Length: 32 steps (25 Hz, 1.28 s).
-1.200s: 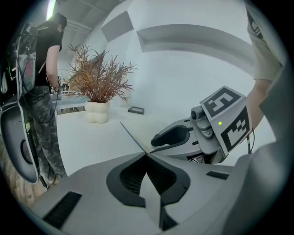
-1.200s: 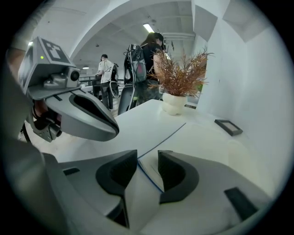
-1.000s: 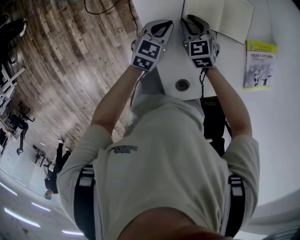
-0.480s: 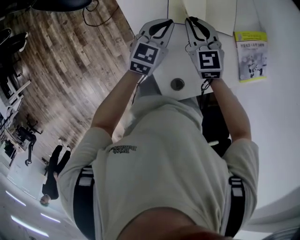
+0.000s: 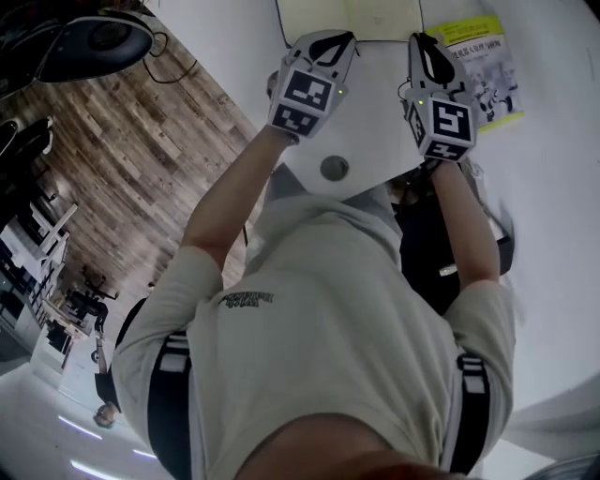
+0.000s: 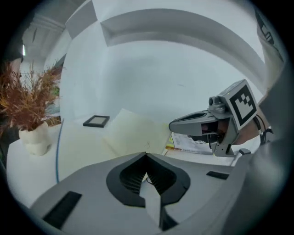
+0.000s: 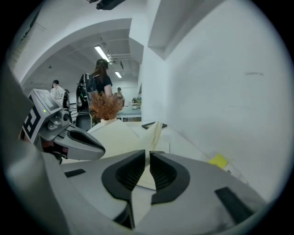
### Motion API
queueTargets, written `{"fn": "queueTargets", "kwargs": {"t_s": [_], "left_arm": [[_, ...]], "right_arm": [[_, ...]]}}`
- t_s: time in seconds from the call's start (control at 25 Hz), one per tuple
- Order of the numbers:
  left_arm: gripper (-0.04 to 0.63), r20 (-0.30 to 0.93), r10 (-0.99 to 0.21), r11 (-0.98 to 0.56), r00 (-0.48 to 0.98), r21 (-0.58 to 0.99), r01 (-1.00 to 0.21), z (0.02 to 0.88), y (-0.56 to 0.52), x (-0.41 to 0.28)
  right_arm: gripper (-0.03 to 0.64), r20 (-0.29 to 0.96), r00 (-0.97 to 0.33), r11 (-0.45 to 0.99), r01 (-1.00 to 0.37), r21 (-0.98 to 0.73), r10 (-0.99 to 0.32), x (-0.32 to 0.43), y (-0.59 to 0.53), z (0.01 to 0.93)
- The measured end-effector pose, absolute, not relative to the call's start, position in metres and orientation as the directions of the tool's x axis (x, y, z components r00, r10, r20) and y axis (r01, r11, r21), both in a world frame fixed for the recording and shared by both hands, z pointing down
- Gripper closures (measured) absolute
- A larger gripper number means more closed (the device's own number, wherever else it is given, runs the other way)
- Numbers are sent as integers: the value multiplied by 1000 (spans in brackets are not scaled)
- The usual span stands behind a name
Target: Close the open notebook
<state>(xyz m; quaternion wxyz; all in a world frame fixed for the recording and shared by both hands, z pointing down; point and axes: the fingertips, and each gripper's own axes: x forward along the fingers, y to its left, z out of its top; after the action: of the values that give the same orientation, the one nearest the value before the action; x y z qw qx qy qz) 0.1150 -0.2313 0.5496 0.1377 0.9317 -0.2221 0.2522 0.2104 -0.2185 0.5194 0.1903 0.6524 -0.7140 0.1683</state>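
Note:
The open notebook (image 5: pixel 361 17) lies at the table's far edge, cream pages up. My right gripper (image 5: pixel 424 42) is at its right side. In the right gripper view a thin cream leaf (image 7: pixel 155 133) stands on edge and runs into the narrow slit of that gripper (image 7: pixel 149 153). Its jaws have closed in and just eased open slightly, pads still on the leaf. The left gripper view shows the lifted leaf (image 6: pixel 126 131) slanting down to the right gripper (image 6: pixel 173 126). My left gripper (image 5: pixel 333 39) (image 6: pixel 147 155) hovers over the near edge, shut, with nothing in it.
A yellow booklet (image 5: pixel 478 61) (image 6: pixel 190 144) lies right of the notebook. Behind it stand a potted dry plant (image 6: pixel 27 108) and a small black frame (image 6: pixel 96 121). The table has a round cable hole (image 5: pixel 335 169). Wood floor (image 5: pixel 141 141) lies left; people stand far off (image 7: pixel 102 82).
Both grippers have moved to the right over the table, the right one further, toward the yellow booklet. The head view has swung, so the notebook now sits more to the left.

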Motion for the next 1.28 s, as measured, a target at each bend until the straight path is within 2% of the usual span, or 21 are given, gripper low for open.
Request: {"fn": "queueTargets", "kwargs": {"t_s": [0.24,0.36,0.52,0.6,0.68,0.72,0.8,0.96,1.0,1.04,1.08,1.16,1.28], "left_arm": [[587,583,-306,-870,753,150,-470,581,-224,130],[588,570,-320,-863,757,154,-481,577,-225,126],[588,529,-379,-845,759,136,-517,552,-229,105],[588,508,-422,-823,751,133,-552,536,-233,85],[588,496,-464,-796,734,130,-591,526,-237,62],[588,494,-483,-782,723,128,-610,523,-239,51],[588,501,-518,-750,693,124,-650,524,-241,31],[586,520,-564,-693,641,125,-710,535,-244,-3],[587,526,-570,-682,631,126,-720,538,-245,-10],[588,533,-575,-671,621,127,-730,542,-246,-17],[587,539,-579,-660,612,130,-740,546,-247,-22],[587,547,-583,-646,601,136,-751,552,-246,-29],[586,544,-582,-647,604,140,-750,549,-242,-29]], "right_arm": [[591,569,-22,40,-999,19,-822,241,-207,570],[591,557,-54,61,-998,-7,-829,233,-206,570],[591,487,-181,175,-983,-58,-855,194,-214,543],[546,459,-253,251,-966,-67,-852,165,-220,527],[538,445,-329,328,-941,-83,-833,133,-227,516],[495,442,-368,370,-925,-84,-818,117,-230,514],[486,439,-434,456,-888,-60,-787,87,-234,514],[482,467,-485,563,-826,33,-739,39,-240,528],[435,479,-483,574,-817,53,-733,30,-243,534],[427,492,-475,578,-813,71,-729,23,-246,540],[432,504,-460,572,-816,85,-731,19,-250,546],[508,513,-430,545,-834,90,-743,19,-257,552],[545,496,-419,513,-856,63,-760,25,-254,543]]}}
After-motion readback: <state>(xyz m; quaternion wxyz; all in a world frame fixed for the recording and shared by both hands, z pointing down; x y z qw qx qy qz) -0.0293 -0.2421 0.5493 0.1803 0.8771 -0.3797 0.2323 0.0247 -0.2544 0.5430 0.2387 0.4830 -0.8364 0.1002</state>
